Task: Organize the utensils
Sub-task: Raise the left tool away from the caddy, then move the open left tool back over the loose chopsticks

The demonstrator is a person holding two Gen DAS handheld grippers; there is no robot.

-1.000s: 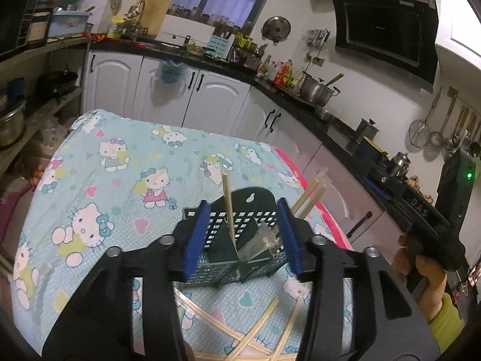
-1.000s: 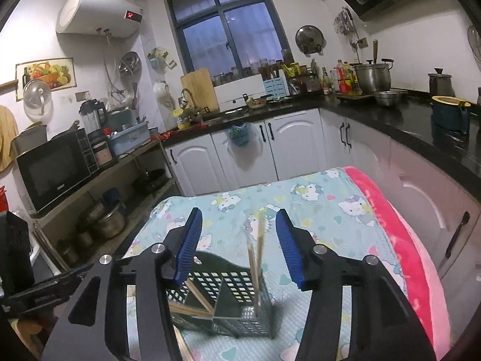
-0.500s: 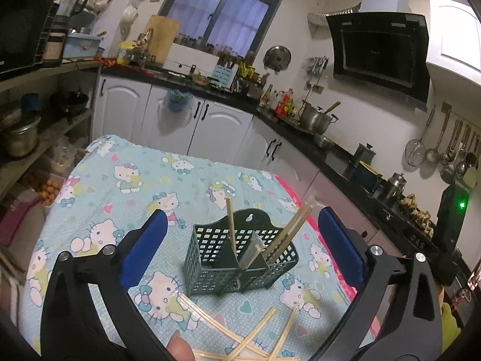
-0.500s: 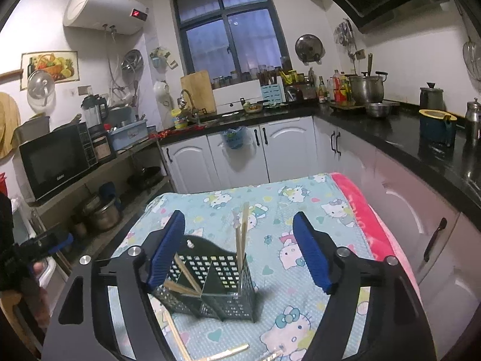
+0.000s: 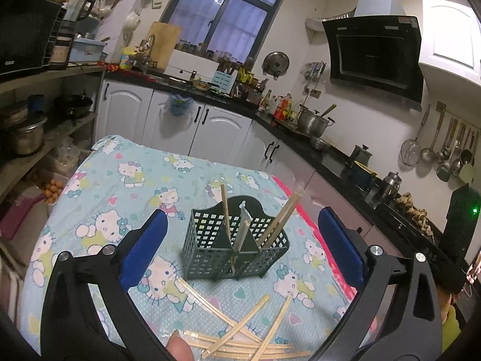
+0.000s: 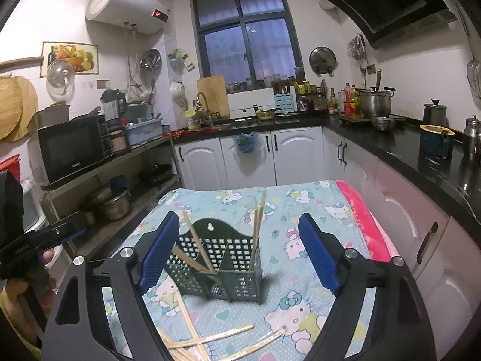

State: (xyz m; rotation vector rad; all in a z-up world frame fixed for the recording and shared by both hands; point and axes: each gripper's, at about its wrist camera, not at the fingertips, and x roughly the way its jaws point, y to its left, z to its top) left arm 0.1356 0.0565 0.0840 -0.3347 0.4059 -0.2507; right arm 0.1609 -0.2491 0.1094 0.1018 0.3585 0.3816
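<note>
A dark green mesh utensil holder [image 5: 231, 246] stands on the Hello Kitty tablecloth [image 5: 120, 186]; it also shows in the right wrist view [image 6: 219, 267]. Several wooden chopsticks stand in its compartments [image 5: 282, 219] [image 6: 258, 225]. Several loose chopsticks [image 5: 240, 337] lie on the cloth in front of it, also low in the right wrist view [image 6: 216, 340]. My left gripper [image 5: 240, 249] is open and empty, raised in front of the holder. My right gripper [image 6: 237, 255] is open and empty, also raised in front of it.
White cabinets [image 6: 249, 159] and a black countertop [image 5: 300, 138] ring the table at the back and right. Open shelves with pots [image 5: 27, 138] and a microwave [image 6: 72, 150] stand to the left. A pink cloth edge [image 6: 363, 216] marks the table's right side.
Both grippers opened wide and pulled back and up from the holder. The chopsticks they held now stand in its compartments.
</note>
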